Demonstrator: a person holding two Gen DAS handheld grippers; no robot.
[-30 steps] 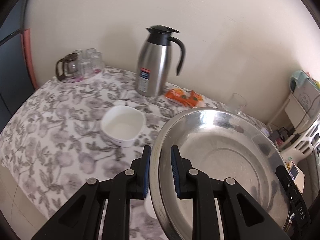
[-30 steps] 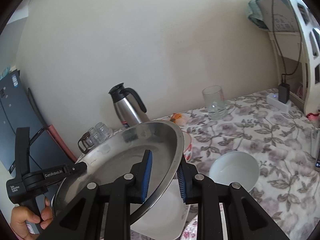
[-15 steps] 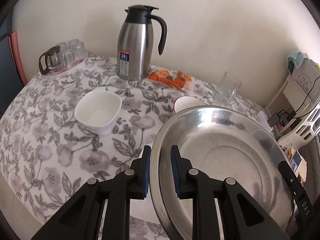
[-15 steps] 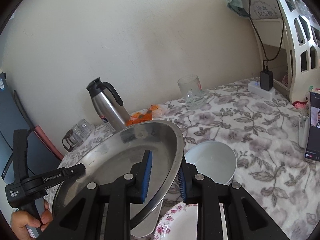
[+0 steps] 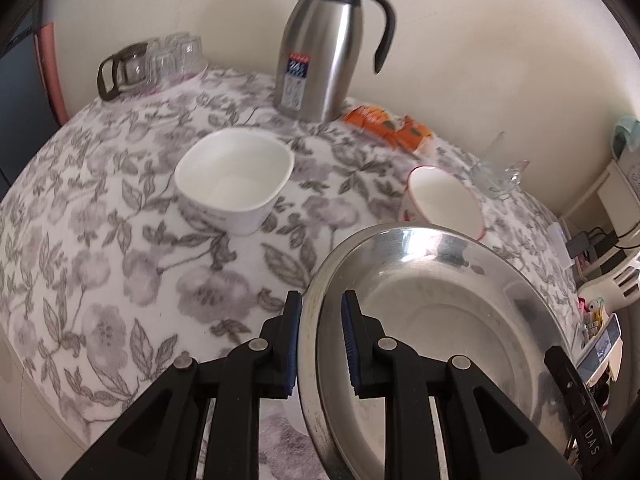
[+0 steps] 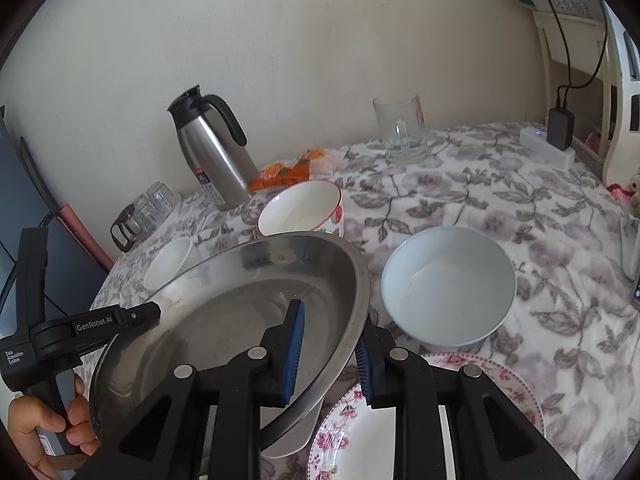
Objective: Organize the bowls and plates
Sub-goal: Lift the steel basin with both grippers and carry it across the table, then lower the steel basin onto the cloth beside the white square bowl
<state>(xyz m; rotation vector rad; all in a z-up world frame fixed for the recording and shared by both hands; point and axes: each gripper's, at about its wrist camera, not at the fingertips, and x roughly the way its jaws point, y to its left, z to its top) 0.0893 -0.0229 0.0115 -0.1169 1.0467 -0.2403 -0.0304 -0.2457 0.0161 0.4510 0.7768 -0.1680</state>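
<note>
Floral tablecloth (image 5: 120, 264) below; my left gripper (image 5: 318, 340) and right gripper (image 6: 330, 354) both clamped on steel basin (image 6: 224, 320) rim, opposite sides, basin tilted.

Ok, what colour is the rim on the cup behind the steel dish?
Red, on a white cup; clearest in the right wrist view.

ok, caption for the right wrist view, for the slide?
Both grippers, right gripper and left gripper, clamp opposite rims of a steel basin above a floral plate, beside a pale bowl.
</note>
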